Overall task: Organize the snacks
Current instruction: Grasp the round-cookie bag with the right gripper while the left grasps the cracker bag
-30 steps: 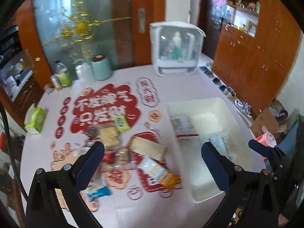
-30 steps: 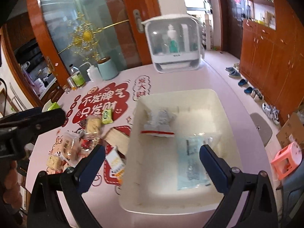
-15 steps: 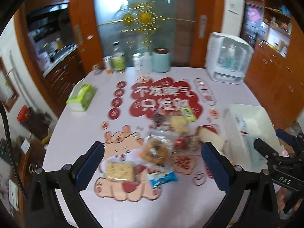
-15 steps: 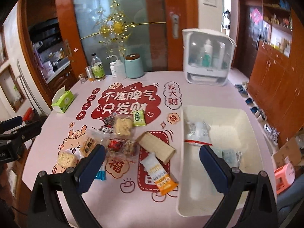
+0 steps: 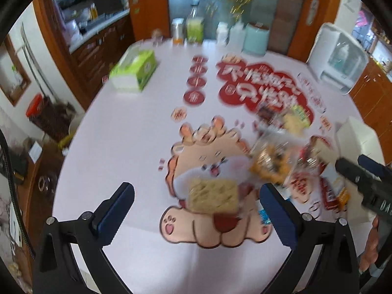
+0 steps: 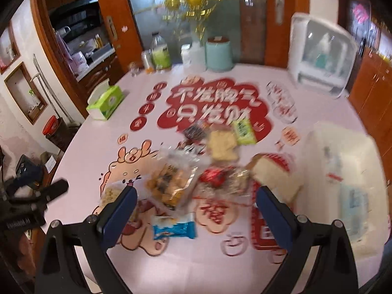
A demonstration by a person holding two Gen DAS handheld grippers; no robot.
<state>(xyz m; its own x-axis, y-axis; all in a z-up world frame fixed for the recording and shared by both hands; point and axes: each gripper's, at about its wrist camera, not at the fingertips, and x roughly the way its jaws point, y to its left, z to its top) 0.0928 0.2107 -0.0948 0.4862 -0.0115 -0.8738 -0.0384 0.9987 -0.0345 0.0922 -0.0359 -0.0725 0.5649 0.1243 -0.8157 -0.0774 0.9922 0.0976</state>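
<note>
Snacks (image 6: 176,186) lie clustered in loose overlapping packets on the counter (image 5: 137,132), left of the white bin (image 6: 343,171), which already holds a few packets. The left gripper (image 5: 196,203) hangs wide and empty over a pale cracker packet (image 5: 213,196); the right gripper (image 6: 193,203), equally wide and empty, hovers above the blue packet (image 6: 175,227). Likely trouble: with packets overlapping, closing could pinch two at once or drag a neighbour, and crinkly film may slip free.

glossy plastic snack wrappers (image 6: 171,186); wooden cabinets (image 6: 372,93)
</note>
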